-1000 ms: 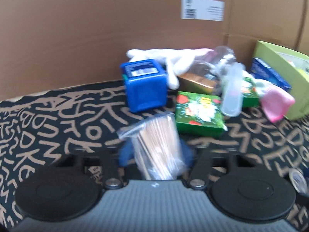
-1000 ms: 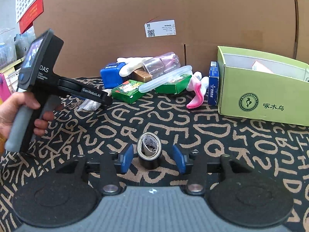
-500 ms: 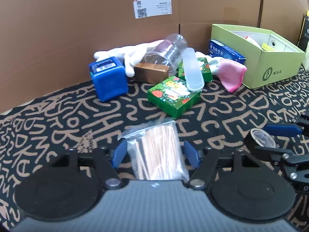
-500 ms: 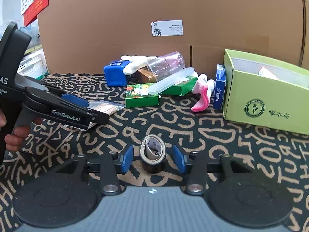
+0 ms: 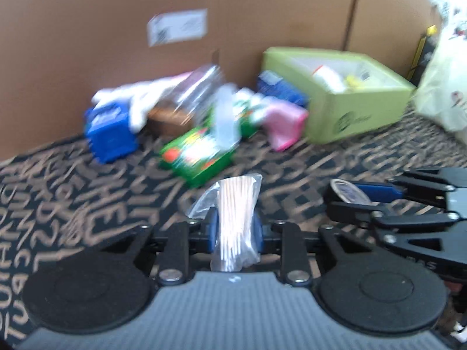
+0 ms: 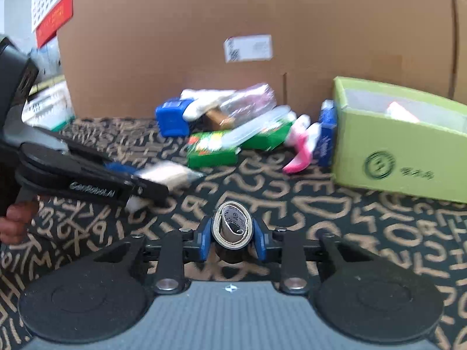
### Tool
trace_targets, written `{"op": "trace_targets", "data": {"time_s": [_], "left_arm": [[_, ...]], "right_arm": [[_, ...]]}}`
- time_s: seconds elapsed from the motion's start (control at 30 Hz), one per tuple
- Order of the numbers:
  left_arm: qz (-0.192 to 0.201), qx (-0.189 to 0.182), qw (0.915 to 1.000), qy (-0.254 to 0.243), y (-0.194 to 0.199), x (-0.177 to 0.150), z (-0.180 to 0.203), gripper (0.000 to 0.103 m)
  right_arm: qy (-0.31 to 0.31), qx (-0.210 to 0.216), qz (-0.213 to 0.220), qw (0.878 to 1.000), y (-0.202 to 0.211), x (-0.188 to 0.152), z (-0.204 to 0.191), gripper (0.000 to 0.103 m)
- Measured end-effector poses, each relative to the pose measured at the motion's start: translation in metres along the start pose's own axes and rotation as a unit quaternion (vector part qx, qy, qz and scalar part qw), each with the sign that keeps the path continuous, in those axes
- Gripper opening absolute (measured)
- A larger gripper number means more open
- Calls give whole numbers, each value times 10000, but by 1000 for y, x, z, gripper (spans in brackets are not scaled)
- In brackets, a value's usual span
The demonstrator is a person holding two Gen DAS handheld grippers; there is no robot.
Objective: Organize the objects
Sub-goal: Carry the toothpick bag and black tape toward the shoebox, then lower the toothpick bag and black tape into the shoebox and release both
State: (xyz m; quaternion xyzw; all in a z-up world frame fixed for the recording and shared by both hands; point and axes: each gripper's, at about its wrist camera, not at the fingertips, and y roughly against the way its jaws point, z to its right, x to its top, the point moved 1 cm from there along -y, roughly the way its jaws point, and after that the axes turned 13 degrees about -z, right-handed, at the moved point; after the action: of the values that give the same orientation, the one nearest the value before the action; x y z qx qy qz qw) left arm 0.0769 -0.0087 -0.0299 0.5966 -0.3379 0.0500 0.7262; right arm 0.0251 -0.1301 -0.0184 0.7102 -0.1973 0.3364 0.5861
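- Clear plastic wraps a bundle of thin wooden sticks, and this bag of sticks (image 5: 237,221) stands upright, clamped between the blue pads of the left gripper (image 5: 235,230), held above the patterned mat (image 5: 87,198).
- The right gripper (image 6: 232,234) is closed on a black roll of tape (image 6: 232,227), its open core facing the camera; the left wrist view shows the same roll (image 5: 348,194) just right of the bag.
- A green open box (image 6: 402,148) sits at the right against the cardboard wall (image 6: 204,43), with some items inside it that are too blurred to name.
- Left of the box lies a loose pile: a blue cube (image 6: 172,119), two green printed cartons, the nearer one (image 6: 211,151) in front, a clear long lid (image 6: 256,128) lying across them, a pink-and-white item (image 6: 300,151), possibly a sock, and a blue flat pack (image 6: 327,137) leaning on the box.
- A white label (image 6: 248,48) is stuck on the cardboard.
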Motion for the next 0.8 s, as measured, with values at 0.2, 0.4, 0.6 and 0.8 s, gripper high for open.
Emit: {"op": "trace_targets", "data": {"time_s": [0.2, 0.4, 0.6, 0.8], "left_arm": [[524, -560, 9966, -292, 21, 51, 41, 24], [776, -673, 9936, -461, 8, 117, 86, 24], [592, -91, 9974, -406, -41, 179, 124, 24], [232, 35, 9993, -301, -89, 205, 135, 24]], "right_arm": [[-213, -494, 502, 9973, 42, 15, 42, 33], [-392, -1112, 964, 9883, 73, 34, 85, 33], [-416, -1647, 1129, 9790, 74, 58, 118, 33], [-594, -1894, 910, 9759, 42, 77, 159, 33]]}}
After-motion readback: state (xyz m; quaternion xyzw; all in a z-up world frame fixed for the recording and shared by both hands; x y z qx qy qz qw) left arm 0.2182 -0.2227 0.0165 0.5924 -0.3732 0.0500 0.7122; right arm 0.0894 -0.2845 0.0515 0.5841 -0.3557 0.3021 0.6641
